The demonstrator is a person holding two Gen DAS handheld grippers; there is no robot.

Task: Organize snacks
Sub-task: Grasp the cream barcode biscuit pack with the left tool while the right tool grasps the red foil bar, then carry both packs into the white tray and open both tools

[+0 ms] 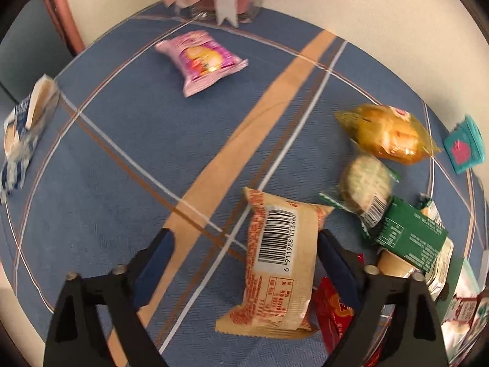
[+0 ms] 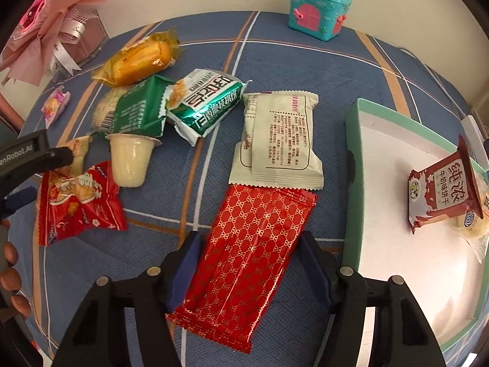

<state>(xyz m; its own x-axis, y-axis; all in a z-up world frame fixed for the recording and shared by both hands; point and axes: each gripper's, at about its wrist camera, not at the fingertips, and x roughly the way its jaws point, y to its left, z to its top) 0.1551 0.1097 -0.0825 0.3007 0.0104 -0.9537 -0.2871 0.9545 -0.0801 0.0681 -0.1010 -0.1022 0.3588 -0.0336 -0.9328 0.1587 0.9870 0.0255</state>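
Snacks lie scattered over the blue-checked surface (image 2: 275, 61). Right tongs (image 2: 249, 263) straddle a red patterned packet (image 2: 244, 260), pads near both its edges though contact is unclear. Just beyond that packet sits a pale packet (image 2: 278, 140); to its right stands a green-rimmed box (image 2: 351, 140) holding a maroon biscuit pack (image 2: 443, 189). Left tongs (image 1: 244, 260) are open around a tan barcode packet (image 1: 278, 263), one pad well apart from it. A small red bag (image 2: 79, 202) and a pudding cup (image 2: 131, 159) lie left of the red patterned packet.

Teal toy house (image 2: 319, 12), pink ribbon bouquet (image 2: 52, 27), blue striped tablecloth (image 2: 275, 61)
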